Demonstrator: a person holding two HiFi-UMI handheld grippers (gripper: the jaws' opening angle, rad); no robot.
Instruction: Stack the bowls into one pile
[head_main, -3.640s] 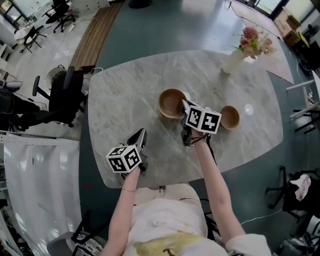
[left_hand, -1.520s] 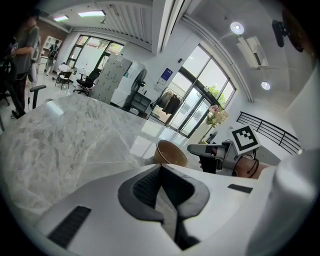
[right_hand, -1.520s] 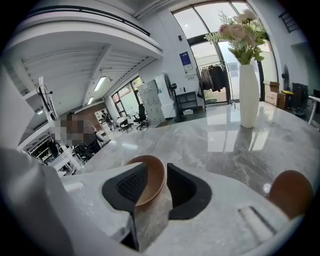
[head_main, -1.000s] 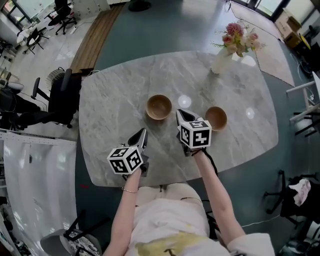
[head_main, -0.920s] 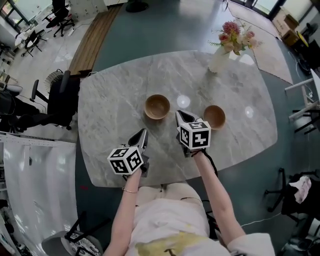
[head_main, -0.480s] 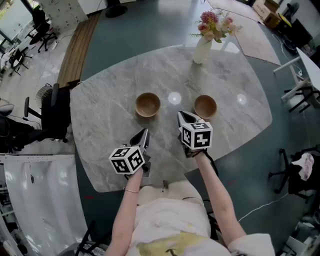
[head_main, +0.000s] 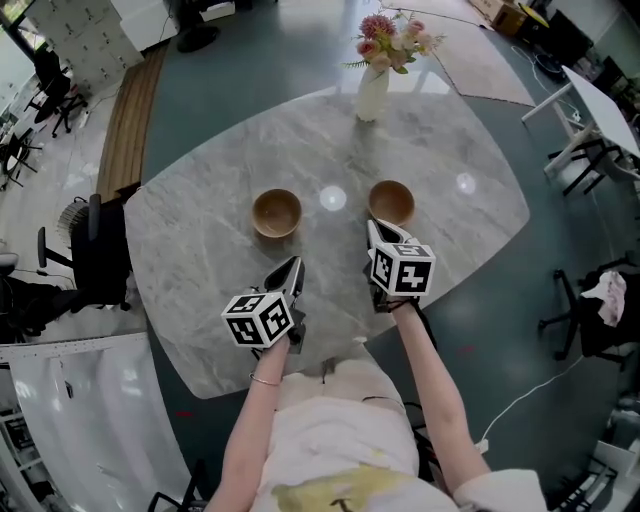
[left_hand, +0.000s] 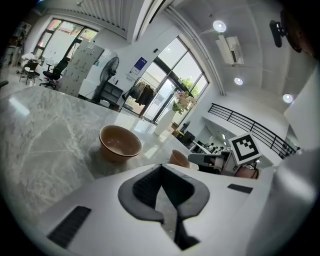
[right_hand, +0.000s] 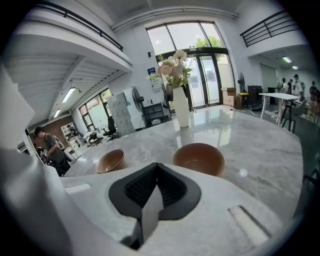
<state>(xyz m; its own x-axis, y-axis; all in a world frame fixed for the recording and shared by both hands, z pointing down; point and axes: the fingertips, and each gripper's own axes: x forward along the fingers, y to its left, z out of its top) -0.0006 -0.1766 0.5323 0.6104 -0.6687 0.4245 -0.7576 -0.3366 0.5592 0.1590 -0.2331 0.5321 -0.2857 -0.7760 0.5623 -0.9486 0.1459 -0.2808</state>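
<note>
Two wooden bowls stand apart on the marble table (head_main: 200, 250). The lighter bowl (head_main: 276, 213) (left_hand: 119, 143) (right_hand: 110, 160) is on the left, the darker bowl (head_main: 391, 202) (right_hand: 198, 159) (left_hand: 179, 158) on the right. My left gripper (head_main: 294, 267) hovers a little nearer than the lighter bowl, jaws shut and empty. Just short of the darker bowl, my right gripper (head_main: 376, 229) is shut too, with nothing between its jaws. Neither gripper touches a bowl.
A white vase of pink flowers (head_main: 374, 80) (right_hand: 180, 105) stands at the table's far side, behind the darker bowl. Black office chairs (head_main: 95, 260) sit off the table's left edge. A white desk (head_main: 600, 110) is at the far right.
The view has swung, so the table and bowls shifted in the frame. Both grippers stay shut and low over the near side; the right one now sits closer to the darker bowl.
</note>
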